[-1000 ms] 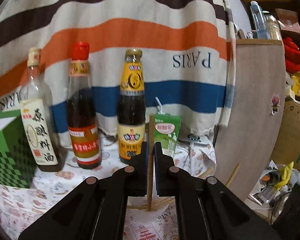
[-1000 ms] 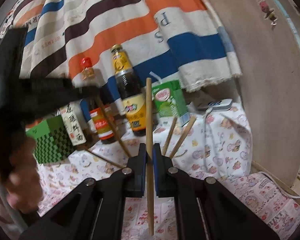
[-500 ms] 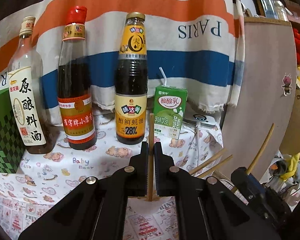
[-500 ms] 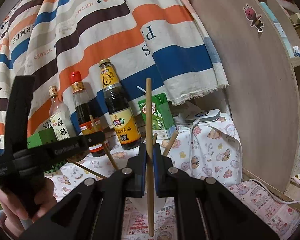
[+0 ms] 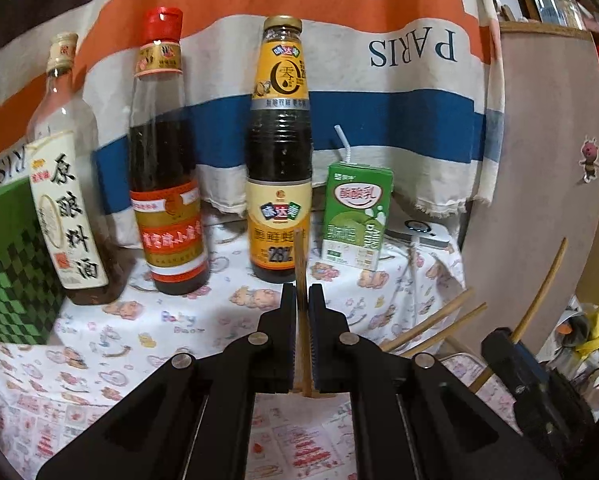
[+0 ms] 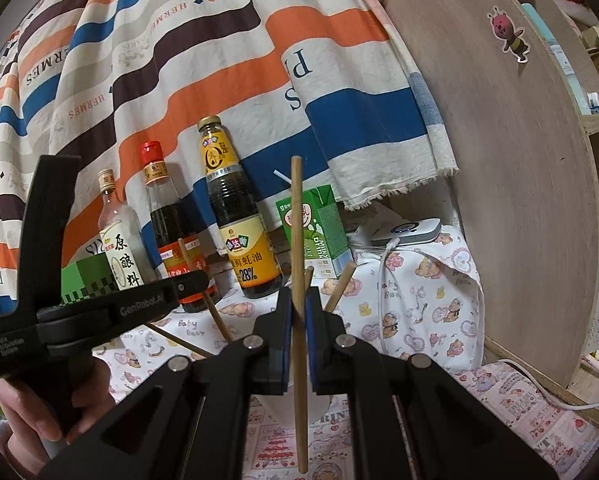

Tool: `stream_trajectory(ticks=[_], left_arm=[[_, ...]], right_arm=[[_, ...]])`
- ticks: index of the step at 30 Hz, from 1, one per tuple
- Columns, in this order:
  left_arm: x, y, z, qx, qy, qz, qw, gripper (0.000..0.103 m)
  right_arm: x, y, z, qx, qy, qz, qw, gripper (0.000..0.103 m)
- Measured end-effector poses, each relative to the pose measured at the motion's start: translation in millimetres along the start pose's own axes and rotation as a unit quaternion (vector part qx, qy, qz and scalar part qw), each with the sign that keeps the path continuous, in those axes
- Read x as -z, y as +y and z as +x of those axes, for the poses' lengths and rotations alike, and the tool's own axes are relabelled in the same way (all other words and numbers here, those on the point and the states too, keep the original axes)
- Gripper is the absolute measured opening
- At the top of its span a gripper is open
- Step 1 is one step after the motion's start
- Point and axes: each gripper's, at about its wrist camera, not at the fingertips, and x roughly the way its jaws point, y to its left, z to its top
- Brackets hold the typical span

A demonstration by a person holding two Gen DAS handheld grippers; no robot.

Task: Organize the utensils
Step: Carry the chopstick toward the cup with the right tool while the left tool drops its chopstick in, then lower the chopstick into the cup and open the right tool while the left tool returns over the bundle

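- the left gripper (image 5: 302,292) is clamping a chopstick (image 5: 300,264) upright between its closed pads; the stick is sitting low in the grip, its top poking just above the fingertips and its foot ending just under them, probably so it can be dropped end-first into a holder.
- the right gripper (image 6: 298,300) is likewise clenching its own chopstick (image 6: 296,240), held near vertical with a long stretch standing above the pads and the lower end hanging over the cloth (image 6: 419,304), as if waiting its turn.
- more chopsticks (image 5: 431,322) are leaning out of something at the front right edge of the table; that container is mostly hidden behind the left gripper's body, so i cannot tell what it is. judging by the lean, it is the collecting place for the utensils.
- in the right view, two loose sticks (image 6: 215,316) are slanting in front of the bottles, partly covered by the left gripper and the hand (image 6: 39,412) carrying it.
- along the back edge, three bottles (image 5: 280,152) and a green carton (image 5: 355,212) are standing in a row against the striped cloth (image 5: 339,40), clear of the working area at the front.
- a green box (image 5: 7,264) is sitting at the left edge, beside the clear bottle.
- my reading: both grippers are holding sticks upright over the front of the table so each can be lowered into the container; the task looks partly done, with some sticks already gathered.
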Motion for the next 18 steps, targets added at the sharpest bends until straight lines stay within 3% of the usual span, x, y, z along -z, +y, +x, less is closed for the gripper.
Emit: stream_trajectory(ticks=[2,4,6,11,15,18], left_arm=[[-0.5,2.0,-4.4,-0.003,-0.003,0.005,1.0000,0.006],[-2.7,6.3,-11.2,-0.009,-0.007,0.005,0.9999,0.014],[-5.9,12.3,-21.7,-0.013,-0.019,0.000,0.9997,0.036],[-12.7,29.8,-58.1,-0.030,-0.054,-0.013,0.9980,0.047],[-7.9,49.4,-96.4,-0.066,-0.086,-0.005,0.9941,0.069],[4.8,66.0,-119.9,-0.097,-0.098,0.004,0.9904,0.076]], right_arm=[[-0.3,0.4,-0.3,-0.001,-0.002,0.000,1.000,0.006],[-0.5,0.7,-1.3,-0.002,-0.005,-0.001,1.000,0.006],[-0.9,0.8,-1.9,-0.004,-0.005,-0.001,1.000,0.006],[-2.6,1.8,-5.5,-0.016,-0.006,-0.002,1.000,0.006],[-3.9,8.4,-12.0,-0.028,-0.022,-0.018,0.999,0.006],[-11.0,13.4,-11.9,-0.034,-0.032,-0.024,0.999,0.006]])
